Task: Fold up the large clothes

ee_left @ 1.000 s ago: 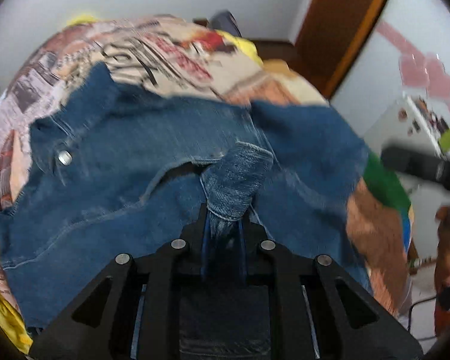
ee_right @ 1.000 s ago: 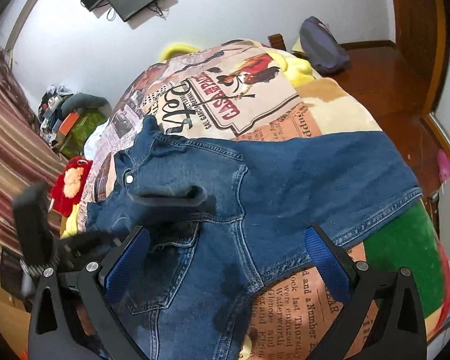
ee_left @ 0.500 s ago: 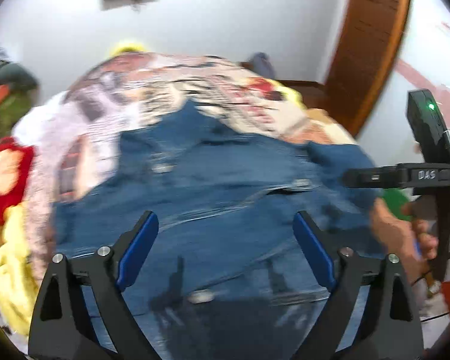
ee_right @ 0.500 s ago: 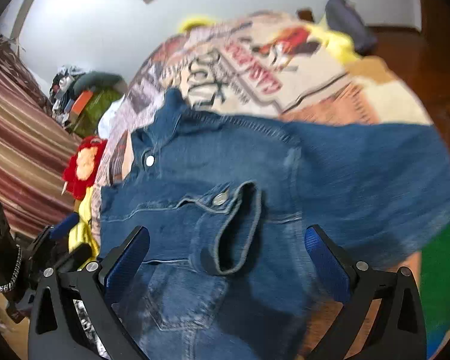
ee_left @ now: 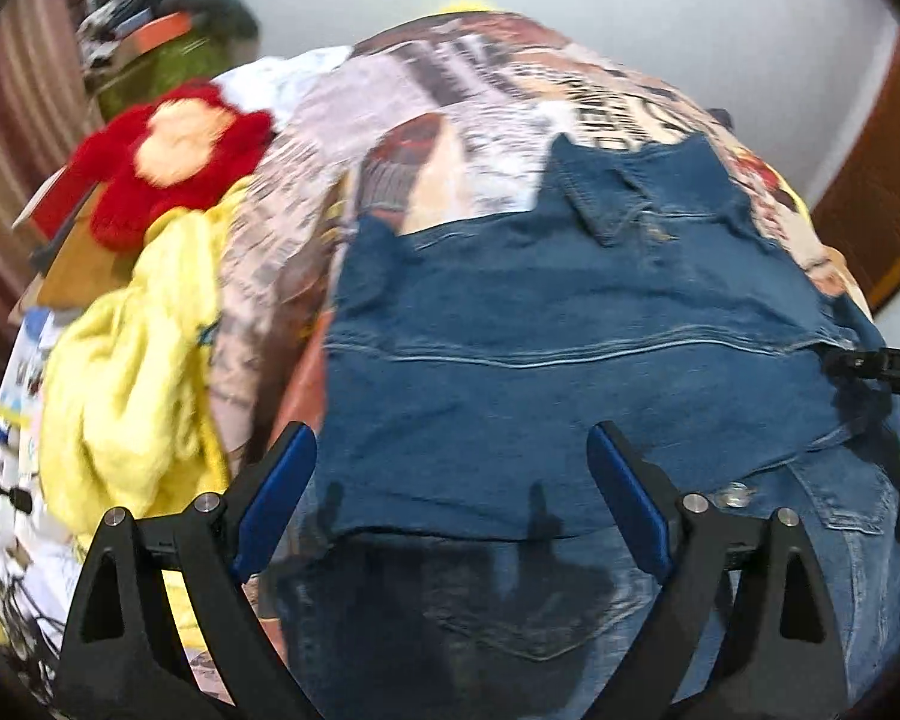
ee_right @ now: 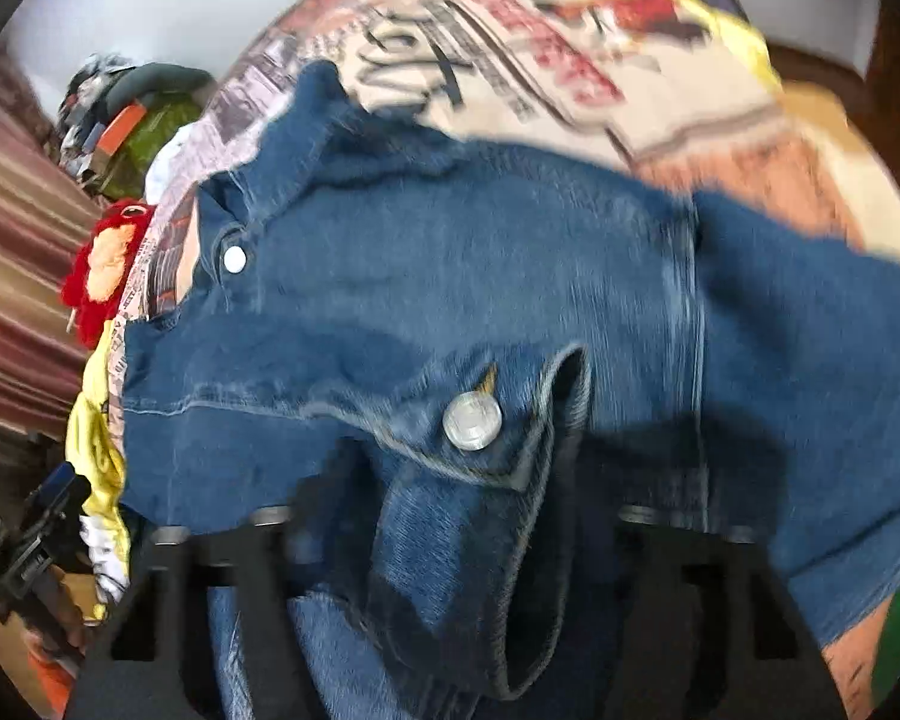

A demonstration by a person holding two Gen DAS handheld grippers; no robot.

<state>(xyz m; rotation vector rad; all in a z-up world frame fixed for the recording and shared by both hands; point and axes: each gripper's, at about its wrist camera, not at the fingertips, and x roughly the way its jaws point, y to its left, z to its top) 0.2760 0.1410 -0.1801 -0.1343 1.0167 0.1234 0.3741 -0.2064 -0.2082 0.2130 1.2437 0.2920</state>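
- Denim jacket [ee_left: 570, 372]: blue, lies spread on the bed over a printed bedspread [ee_left: 438, 108]. Collar toward the far end, a pale seam running across the panel. One sleeve lies out to the right in the right wrist view.
- Sleeve cuff [ee_right: 510, 480]: carries a metal button [ee_right: 472, 420]. It is bunched up and rises between the jaws of the right gripper.
- Left gripper [ee_left: 450, 498]: jaws stand wide apart, blue pads showing, nothing between them. It hangs over the near edge of the jacket, apart from the cloth.
- Right gripper [ee_right: 450, 540]: its jaws have just been closing, with the cuff between them. Blur and the cloth hide the pads, so I cannot tell whether they press on it yet.
- Second metal button [ee_right: 234, 257]: sits near the collar.
- Red plush toy [ee_left: 168, 156]: at the left edge of the bed, beside a yellow cloth [ee_left: 132, 372].
- Green bag [ee_right: 150, 138]: lies beyond the toy, against the white wall [ee_left: 630, 12].
- Wooden door [ee_left: 876, 180]: far right, seen in part.
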